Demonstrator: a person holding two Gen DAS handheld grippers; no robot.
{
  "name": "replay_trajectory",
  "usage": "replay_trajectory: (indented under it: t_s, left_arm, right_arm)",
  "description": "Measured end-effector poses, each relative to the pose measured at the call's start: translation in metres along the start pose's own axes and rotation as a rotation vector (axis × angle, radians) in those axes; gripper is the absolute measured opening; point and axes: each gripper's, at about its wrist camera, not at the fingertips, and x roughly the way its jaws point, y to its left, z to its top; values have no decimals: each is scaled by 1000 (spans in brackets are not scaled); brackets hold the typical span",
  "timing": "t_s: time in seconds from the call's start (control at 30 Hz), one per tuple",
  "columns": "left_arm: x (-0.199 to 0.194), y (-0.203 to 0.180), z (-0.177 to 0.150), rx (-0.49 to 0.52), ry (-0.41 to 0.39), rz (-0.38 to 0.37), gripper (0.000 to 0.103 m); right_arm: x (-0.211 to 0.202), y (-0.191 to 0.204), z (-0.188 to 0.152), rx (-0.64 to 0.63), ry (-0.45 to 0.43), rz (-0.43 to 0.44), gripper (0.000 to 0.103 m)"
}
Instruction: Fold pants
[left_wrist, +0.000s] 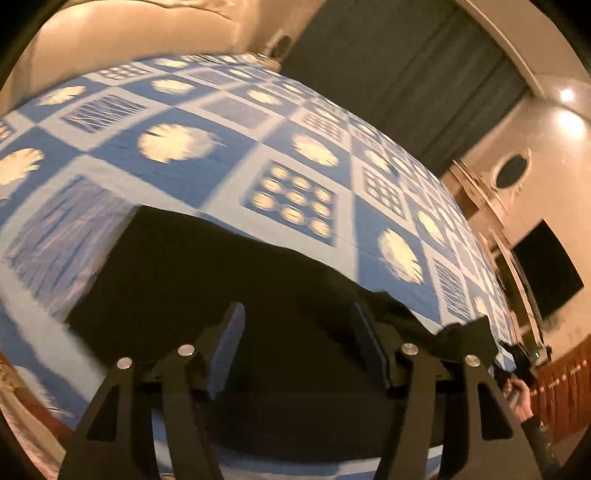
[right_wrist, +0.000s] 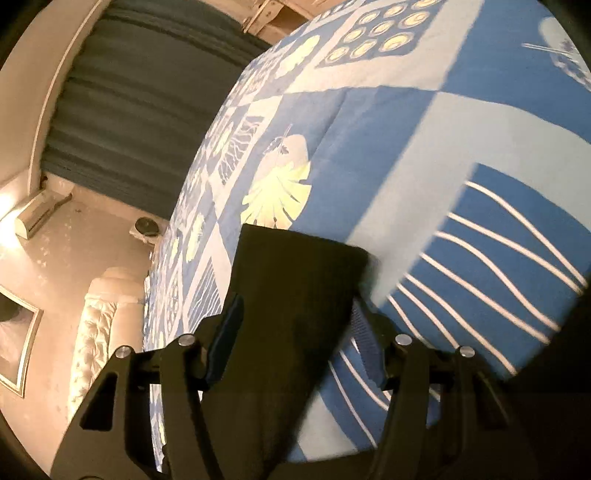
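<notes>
Black pants lie flat on the blue bedspread, ready for folding.
Left gripper and right gripper both gape over the cloth, holding nothing.

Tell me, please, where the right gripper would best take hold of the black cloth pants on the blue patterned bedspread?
Probably at the far squared corner of the black cloth pants, approached from above: that edge lies flat on the blue patterned bedspread, free of folds.
</notes>
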Motion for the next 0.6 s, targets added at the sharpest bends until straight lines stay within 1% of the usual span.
replay_trajectory:
  t_s: [0.03,0.07,0.13,0.23,0.27,0.3,0.33,0.4,0.5,0.6]
  left_arm:
    - [8,-11,-3,6,19,-14,60]
    - [14,-19,-6,10,31,-28,60]
    - [23,-38,-13,26,53,-64,60]
    - [34,-59,-25,62,86,-92,62]
    - [38,-66,-31,71,100,-99,63]
    - [40,-71,-35,73,112,-109,68]
    - [42,-76,-39,72,118,-118,70]
    - [46,-84,-49,63,143,-152,71]
    - [49,-97,-61,62,170,-179,71]
    - [53,-111,-71,76,195,-204,71]
  right_arm:
    - [4,6,0,0,25,3,6]
    - [2,11,1,-2,25,1,6]
    - [-14,20,2,-45,11,28,6]
    - [-56,36,-2,-141,-19,46,6]
    - [-70,39,-4,-162,-26,45,6]
    - [-90,40,-8,-185,-36,44,6]
    - [-104,40,-12,-198,-45,39,6]
    - [-135,36,-19,-227,-62,26,6]
    - [-166,15,-35,-212,-86,9,6]
    - [-177,-10,-52,-174,-71,-13,6]
